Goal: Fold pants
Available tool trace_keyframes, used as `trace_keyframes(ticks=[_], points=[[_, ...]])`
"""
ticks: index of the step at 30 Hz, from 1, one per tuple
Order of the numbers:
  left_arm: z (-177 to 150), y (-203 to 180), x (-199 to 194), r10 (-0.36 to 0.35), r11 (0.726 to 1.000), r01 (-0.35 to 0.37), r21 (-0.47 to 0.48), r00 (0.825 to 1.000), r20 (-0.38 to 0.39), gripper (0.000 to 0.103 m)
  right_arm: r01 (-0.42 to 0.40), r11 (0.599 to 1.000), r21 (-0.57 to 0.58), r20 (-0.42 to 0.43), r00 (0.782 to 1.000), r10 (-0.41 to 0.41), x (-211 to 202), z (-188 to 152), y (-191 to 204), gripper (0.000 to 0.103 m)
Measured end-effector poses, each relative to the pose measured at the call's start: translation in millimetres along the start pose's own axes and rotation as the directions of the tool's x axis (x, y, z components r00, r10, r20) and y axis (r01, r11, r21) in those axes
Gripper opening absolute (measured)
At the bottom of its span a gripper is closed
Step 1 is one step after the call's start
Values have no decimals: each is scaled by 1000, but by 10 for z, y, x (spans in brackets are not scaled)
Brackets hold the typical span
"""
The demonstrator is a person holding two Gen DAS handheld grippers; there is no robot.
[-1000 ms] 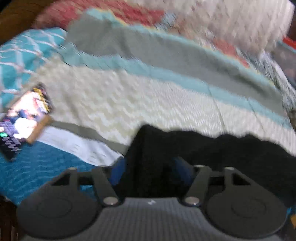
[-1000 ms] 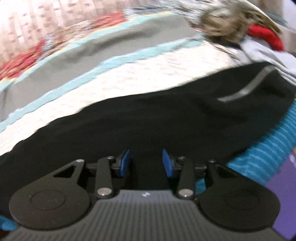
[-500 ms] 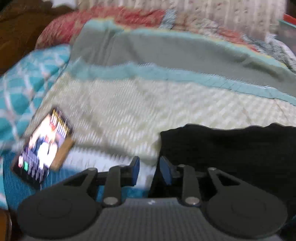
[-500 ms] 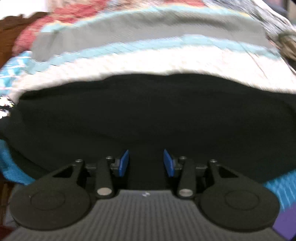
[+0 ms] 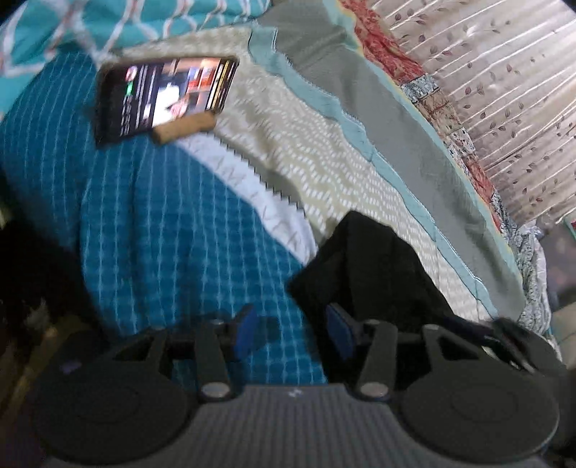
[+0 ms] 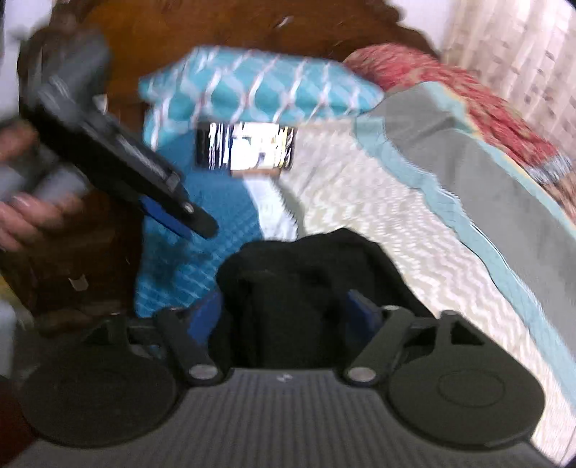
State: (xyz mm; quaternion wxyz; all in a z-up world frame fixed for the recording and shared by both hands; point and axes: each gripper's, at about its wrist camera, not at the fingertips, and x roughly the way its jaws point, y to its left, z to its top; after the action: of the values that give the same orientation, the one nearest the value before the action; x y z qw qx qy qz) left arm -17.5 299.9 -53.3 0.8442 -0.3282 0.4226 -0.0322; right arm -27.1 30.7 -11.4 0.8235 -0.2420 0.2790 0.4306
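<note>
The black pants (image 5: 378, 259) lie bunched on the bed, to the right of my left gripper (image 5: 291, 334). Its jaws are opening and only the blue blanket (image 5: 172, 230) shows between them; the right fingertip sits at the edge of the pants. In the right wrist view a thick fold of the pants (image 6: 298, 273) fills the gap of my right gripper (image 6: 286, 313), whose jaws are closing on it. The left gripper (image 6: 194, 223), held by a hand (image 6: 21, 212), hovers to the left of this bundle, apart from it.
A lit phone (image 5: 165, 97) on a small wooden block lies on the blanket near a teal patterned pillow (image 6: 259, 82). A wooden headboard (image 6: 252, 25) stands behind. A cream, teal and grey quilt (image 5: 360, 172) covers the bed; a curtain (image 5: 504, 90) hangs beyond.
The left gripper let go of the pants' end, widened and slid left onto the blue blanket. The right gripper rolled and swept toward the headboard, carrying a fold of pants that now bunches.
</note>
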Motion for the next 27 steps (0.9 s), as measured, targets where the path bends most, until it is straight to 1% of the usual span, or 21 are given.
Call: trace_keyframes(ticks=[1, 2, 3, 4, 5, 7, 8, 10, 11, 12, 13, 14, 15, 18, 19, 21, 23, 24, 25, 26, 27], points=[[-26, -2, 20, -6, 1000, 6, -2, 1000, -5, 46, 7, 1000, 30, -27, 1000, -6, 109, 30, -74, 16], [-55, -11, 42, -14, 1000, 14, 2, 1000, -9, 49, 7, 990, 141, -28, 1000, -3, 137, 33, -242, 16], [-71, -44, 75, -26, 1000, 26, 16, 1000, -12, 53, 10, 960, 278, 2, 1000, -12, 139, 45, -433, 16], [-84, -84, 110, -36, 999, 36, 25, 999, -12, 55, 19, 907, 420, 29, 999, -34, 88, 24, -652, 15], [-89, -125, 157, -51, 998, 51, 32, 999, -13, 61, 35, 835, 550, 44, 997, -71, 15, -13, -870, 15], [-74, -209, 284, -96, 995, 97, 35, 995, -21, 66, 34, 729, 684, 67, 992, -109, -121, -63, -1154, 15], [-59, -252, 370, -122, 992, 123, 39, 992, -29, 71, 35, 710, 703, 76, 989, -124, -173, -64, -1210, 15], [-36, -310, 587, -125, 991, 127, 47, 991, -46, 67, 47, 712, 701, 81, 986, -145, -228, -8, -1227, 15], [-36, -327, 673, -93, 994, 95, 48, 994, -50, 46, 48, 714, 699, 83, 986, -147, -234, 29, -1222, 15], [-40, -339, 734, -58, 997, 61, 57, 997, -50, 29, 42, 713, 700, 88, 986, -145, -237, 59, -1228, 15], [-38, -335, 738, -59, 997, 62, 56, 997, -47, 27, 34, 709, 704, 95, 985, -142, -281, 70, -1203, 15], [-39, -312, 685, -78, 996, 79, 40, 996, -35, 18, 23, 707, 707, 106, 985, -138, -316, 85, -1165, 15], [-46, -290, 597, -99, 995, 99, 29, 995, -24, 15, 11, 708, 706, 121, 983, -135, -346, 86, -1118, 15], [-116, -245, 308, -122, 992, 121, 47, 992, 22, 15, -6, 748, 664, 164, 977, -137, -312, 182, -873, 15], [-150, -231, 254, -124, 991, 123, 52, 992, 26, 15, -29, 757, 653, 170, 980, -109, -239, 205, -787, 16], [-224, -216, 248, -109, 993, 108, 51, 994, 14, 18, -79, 771, 632, 132, 991, -6, -1, 197, -595, 18], [-278, -143, 297, -61, 997, 62, 43, 998, -18, 20, -122, 781, 613, 66, 992, 103, 274, 137, -409, 23], [-293, -48, 317, -50, 999, 50, 9, 998, -42, 26, -135, 769, 625, 39, 989, 141, 380, 79, -364, 23], [-314, 74, 311, -74, 996, 72, -47, 996, -55, 27, -154, 737, 658, 23, 982, 185, 471, 16, -379, 30], [-326, 154, 284, -88, 993, 83, -81, 995, -56, 33, -180, 703, 688, 12, 971, 237, 549, -42, -420, 41], [-337, 216, 237, -98, 991, 92, -97, 994, -55, 43, -207, 677, 706, 20, 962, 273, 578, -74, -464, 43]])
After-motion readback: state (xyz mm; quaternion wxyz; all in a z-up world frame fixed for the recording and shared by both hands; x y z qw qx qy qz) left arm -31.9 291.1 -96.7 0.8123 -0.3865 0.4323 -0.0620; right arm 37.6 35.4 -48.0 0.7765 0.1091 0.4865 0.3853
